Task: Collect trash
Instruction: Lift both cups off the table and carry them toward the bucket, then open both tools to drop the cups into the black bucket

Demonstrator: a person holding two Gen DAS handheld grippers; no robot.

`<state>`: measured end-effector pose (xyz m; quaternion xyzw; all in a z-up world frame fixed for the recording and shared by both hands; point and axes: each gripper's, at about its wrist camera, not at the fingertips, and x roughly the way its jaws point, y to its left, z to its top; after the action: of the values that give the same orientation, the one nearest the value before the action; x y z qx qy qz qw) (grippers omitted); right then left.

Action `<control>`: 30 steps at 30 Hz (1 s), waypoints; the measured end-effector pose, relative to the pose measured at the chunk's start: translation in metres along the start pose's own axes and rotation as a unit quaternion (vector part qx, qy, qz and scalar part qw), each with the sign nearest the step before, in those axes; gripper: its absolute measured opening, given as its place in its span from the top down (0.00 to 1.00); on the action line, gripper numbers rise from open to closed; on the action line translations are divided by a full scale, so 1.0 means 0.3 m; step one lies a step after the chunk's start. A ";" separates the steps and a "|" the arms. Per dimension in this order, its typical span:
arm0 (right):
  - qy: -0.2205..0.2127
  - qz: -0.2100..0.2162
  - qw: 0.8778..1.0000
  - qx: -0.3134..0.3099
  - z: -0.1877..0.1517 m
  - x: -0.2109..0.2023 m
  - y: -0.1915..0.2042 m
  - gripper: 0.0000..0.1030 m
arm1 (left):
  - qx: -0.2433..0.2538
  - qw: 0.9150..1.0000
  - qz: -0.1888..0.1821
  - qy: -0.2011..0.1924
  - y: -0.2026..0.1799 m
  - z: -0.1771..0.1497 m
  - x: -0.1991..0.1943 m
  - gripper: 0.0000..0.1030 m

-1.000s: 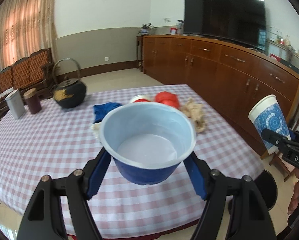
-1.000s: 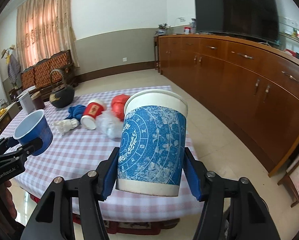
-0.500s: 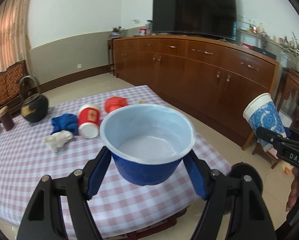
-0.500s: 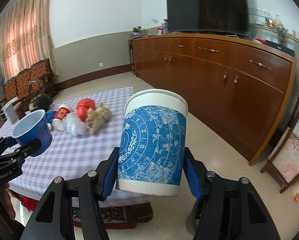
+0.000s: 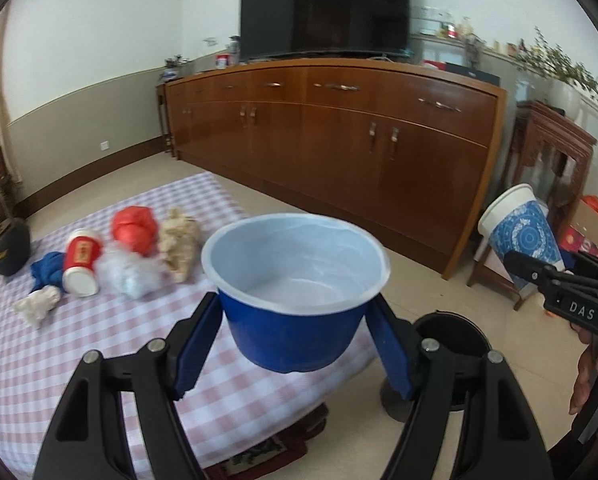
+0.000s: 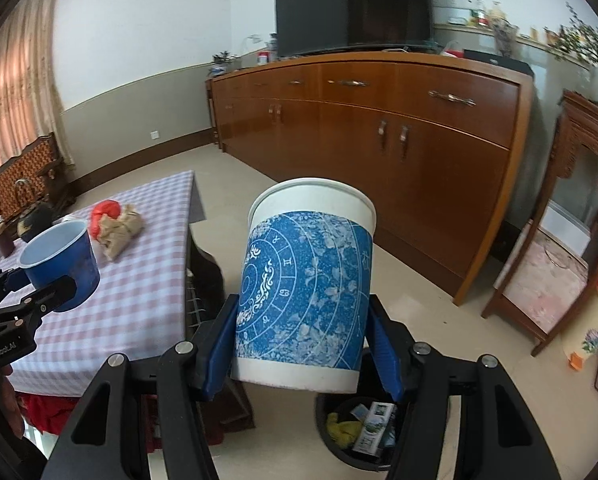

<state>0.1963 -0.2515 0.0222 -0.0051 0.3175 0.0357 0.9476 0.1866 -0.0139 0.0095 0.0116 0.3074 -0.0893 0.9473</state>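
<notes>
Covering table: checked cloth (image 5: 99, 344); wooden sideboard (image 5: 339, 128) behind, tiled floor (image 6: 439, 320).

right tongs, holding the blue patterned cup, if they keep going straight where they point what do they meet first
Probably the black trash bin on the floor, just below the right tongs and their blue patterned cup; depth is hard to judge.

A blue-patterned paper cup (image 6: 305, 300) is clamped between the right gripper (image 6: 303, 344) pads above a black trash bin (image 6: 359, 432). At left, a blue bowl (image 6: 61, 264) is held by the left gripper (image 6: 31, 292) over the checked table (image 6: 139, 280).
</notes>
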 end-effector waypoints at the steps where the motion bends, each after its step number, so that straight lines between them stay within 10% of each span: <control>1: 0.001 -0.005 1.000 0.003 -0.008 -0.002 -0.029 0.40 | 0.004 1.000 -0.005 0.002 -0.023 0.000 0.010 0.28; 30: 0.086 -0.049 0.995 -0.010 -0.321 0.110 -0.471 0.40 | 0.093 0.979 -0.147 0.103 -0.544 -0.113 0.321 0.28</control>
<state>0.1748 -0.3934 -0.0764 -0.0332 0.3972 -0.0083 0.9171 0.2147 -0.1875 -0.0691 0.0635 0.3919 -0.2538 0.8820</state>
